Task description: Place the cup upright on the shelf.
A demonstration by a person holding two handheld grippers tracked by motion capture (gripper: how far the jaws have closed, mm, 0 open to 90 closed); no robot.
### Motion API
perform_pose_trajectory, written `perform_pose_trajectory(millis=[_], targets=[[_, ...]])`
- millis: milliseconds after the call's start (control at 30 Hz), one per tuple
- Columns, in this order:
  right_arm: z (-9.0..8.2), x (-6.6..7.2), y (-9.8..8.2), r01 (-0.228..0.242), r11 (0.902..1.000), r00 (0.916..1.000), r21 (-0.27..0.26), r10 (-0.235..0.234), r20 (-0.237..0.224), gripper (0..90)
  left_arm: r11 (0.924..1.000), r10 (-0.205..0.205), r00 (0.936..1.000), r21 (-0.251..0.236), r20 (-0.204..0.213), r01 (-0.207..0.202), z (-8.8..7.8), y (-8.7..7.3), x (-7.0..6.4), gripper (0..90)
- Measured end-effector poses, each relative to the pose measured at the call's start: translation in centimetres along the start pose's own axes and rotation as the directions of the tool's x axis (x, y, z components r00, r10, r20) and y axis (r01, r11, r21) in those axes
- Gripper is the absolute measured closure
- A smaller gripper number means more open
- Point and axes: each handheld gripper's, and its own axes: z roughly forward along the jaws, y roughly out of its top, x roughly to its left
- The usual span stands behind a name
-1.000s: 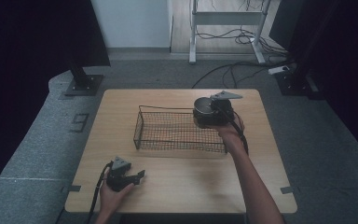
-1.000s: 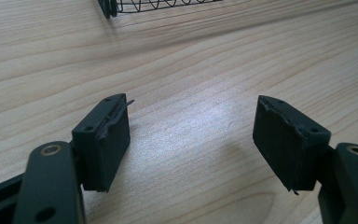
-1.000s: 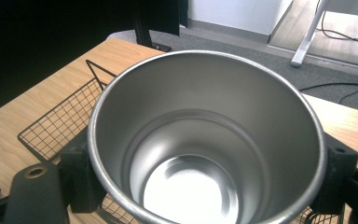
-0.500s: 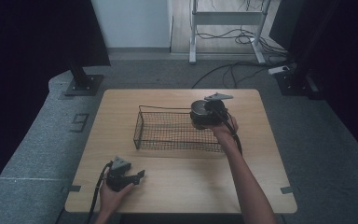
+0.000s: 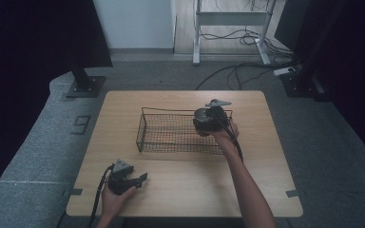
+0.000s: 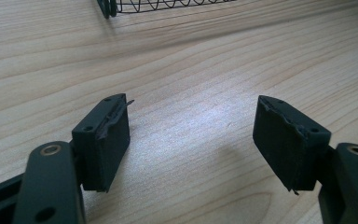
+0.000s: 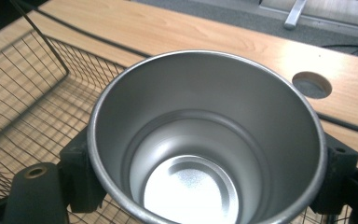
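Observation:
My right gripper [image 5: 205,124] is shut on a steel cup [image 7: 205,144], its jaws clamped on the cup's two sides. I look straight into the empty cup. The cup [image 5: 202,115] hangs over the right end of a black wire basket [image 5: 171,130] in the middle of the table. My left gripper [image 5: 140,179] rests near the table's front left edge, open, with bare wood between its pads [image 6: 105,135]. A corner of the basket [image 6: 121,5] shows at the top of the left gripper view.
The wooden table [image 5: 180,185] has a round cable hole [image 7: 311,84] near its far edge. Behind the table stand a metal frame [image 5: 230,28], floor cables and dark stands at both sides.
My right gripper has carried the cup leftward, from beside the basket's right end to above that end. The left gripper has stayed put.

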Motion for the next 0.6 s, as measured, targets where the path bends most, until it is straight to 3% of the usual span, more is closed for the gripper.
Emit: perform_pose_trajectory(millis=[600], targets=[[2.2, -0.2, -1.9, -0.016, 0.9983, 0.9999, 0.056, 0.016, 0.004, 18.2, 1.0, -0.007, 0.9999, -0.003, 0.008, 0.007, 0.0, 0.0, 0.1, 27.2]])
